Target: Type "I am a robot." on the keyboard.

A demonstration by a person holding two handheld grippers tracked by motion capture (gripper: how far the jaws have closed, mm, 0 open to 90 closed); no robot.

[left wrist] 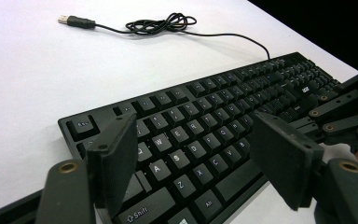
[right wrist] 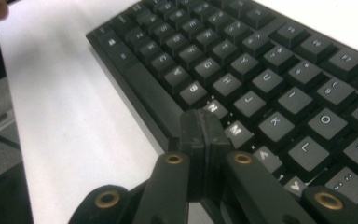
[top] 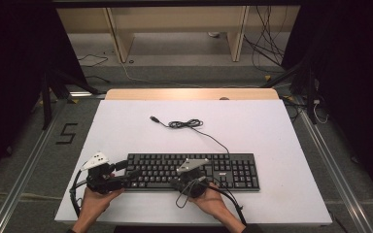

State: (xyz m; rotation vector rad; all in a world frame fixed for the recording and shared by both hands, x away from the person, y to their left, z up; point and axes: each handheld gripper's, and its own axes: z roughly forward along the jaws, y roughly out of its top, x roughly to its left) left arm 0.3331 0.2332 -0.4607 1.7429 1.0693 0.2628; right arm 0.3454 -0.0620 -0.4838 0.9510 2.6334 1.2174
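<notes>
White table (top: 126, 126), black full-size keyboard (top: 233, 170), coiled cable (top: 187, 124)

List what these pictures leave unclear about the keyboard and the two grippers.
- Right gripper, right gripper view: shut jaws hide the keyboard edge beneath; contact cannot be told.
- Keyboard's right end, right gripper view: cut off by the frame edge.
- Key legends, high view: too small to read.
- Left gripper, left gripper view: open jaws cover keys behind them.

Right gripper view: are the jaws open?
No, the right gripper has its jaws pressed together, nothing between them, over the keyboard.
</notes>
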